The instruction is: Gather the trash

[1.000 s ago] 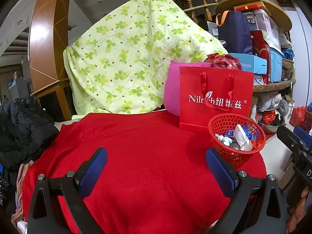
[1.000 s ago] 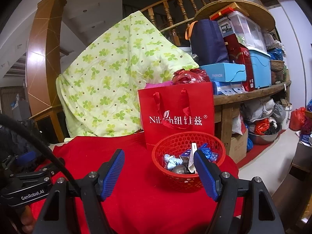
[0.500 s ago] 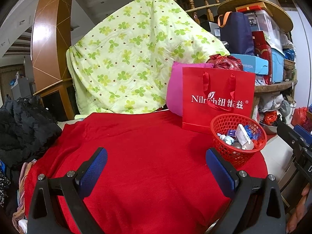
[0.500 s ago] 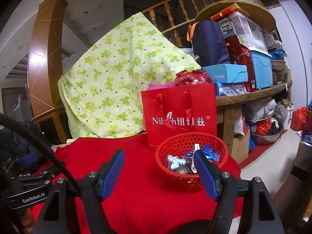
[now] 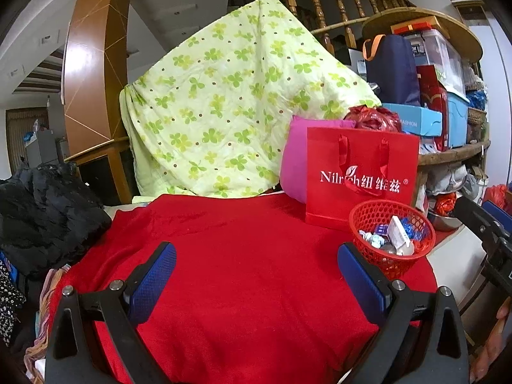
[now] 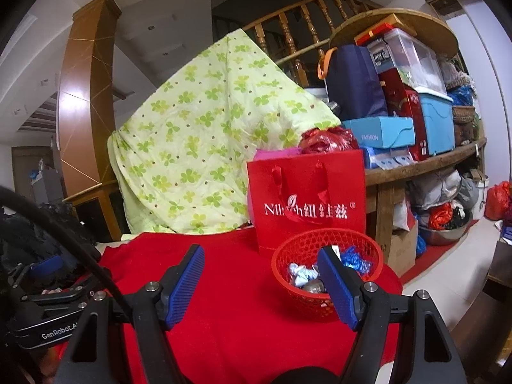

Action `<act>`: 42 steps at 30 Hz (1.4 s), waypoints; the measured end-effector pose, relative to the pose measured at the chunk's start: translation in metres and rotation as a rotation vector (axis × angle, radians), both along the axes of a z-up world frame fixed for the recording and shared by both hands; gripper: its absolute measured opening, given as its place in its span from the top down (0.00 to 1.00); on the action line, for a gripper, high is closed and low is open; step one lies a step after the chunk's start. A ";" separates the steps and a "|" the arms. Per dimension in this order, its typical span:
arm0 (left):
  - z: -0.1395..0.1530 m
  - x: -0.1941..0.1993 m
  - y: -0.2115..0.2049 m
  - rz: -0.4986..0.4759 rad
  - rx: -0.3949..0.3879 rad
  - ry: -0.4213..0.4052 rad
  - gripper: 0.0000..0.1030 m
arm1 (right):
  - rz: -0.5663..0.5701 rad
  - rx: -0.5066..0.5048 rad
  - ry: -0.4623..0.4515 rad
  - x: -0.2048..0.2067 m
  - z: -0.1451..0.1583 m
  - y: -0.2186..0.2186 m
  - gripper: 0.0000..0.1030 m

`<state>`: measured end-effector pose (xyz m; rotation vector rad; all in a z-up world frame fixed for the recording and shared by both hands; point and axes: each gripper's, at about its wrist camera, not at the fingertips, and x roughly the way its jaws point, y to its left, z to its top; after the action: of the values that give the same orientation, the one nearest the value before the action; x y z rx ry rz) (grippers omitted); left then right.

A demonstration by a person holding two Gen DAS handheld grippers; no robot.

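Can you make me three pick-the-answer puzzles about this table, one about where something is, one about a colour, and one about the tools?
1. Where does the red paper bag stand?
A. just behind the red mesh basket
B. on the floor
C. on the wooden shelf

2. What colour is the tablecloth?
A. blue
B. red
C. white

3. How are the left tool and right tool?
A. gripping a wrapper
B. gripping the bag
C. open and empty

Answers: 1 A, the bag rises right behind the basket's rim. 2 B, the cloth is red all over. 3 C, only cloth shows between their blue pads.
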<state>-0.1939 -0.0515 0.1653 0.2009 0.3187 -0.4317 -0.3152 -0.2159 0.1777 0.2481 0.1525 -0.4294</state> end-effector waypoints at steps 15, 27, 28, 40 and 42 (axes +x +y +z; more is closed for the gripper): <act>0.002 0.005 -0.027 0.012 0.052 0.010 0.02 | -0.018 0.075 -0.021 0.000 -0.005 -0.032 0.21; 0.009 -0.016 -0.026 0.000 0.069 -0.006 0.02 | -0.012 0.085 -0.021 -0.010 -0.001 -0.040 0.21; 0.011 -0.017 -0.024 0.004 0.065 -0.010 0.02 | -0.011 0.079 -0.024 -0.012 0.001 -0.038 0.21; 0.018 -0.021 -0.013 0.017 0.049 -0.019 0.02 | 0.004 0.044 -0.043 -0.017 0.014 -0.024 0.20; 0.018 -0.021 -0.012 0.017 0.050 -0.013 0.02 | 0.006 0.040 -0.038 -0.015 0.013 -0.022 0.20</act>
<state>-0.2152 -0.0634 0.1837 0.2494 0.3180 -0.4060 -0.3302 -0.2379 0.1910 0.2945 0.1245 -0.4155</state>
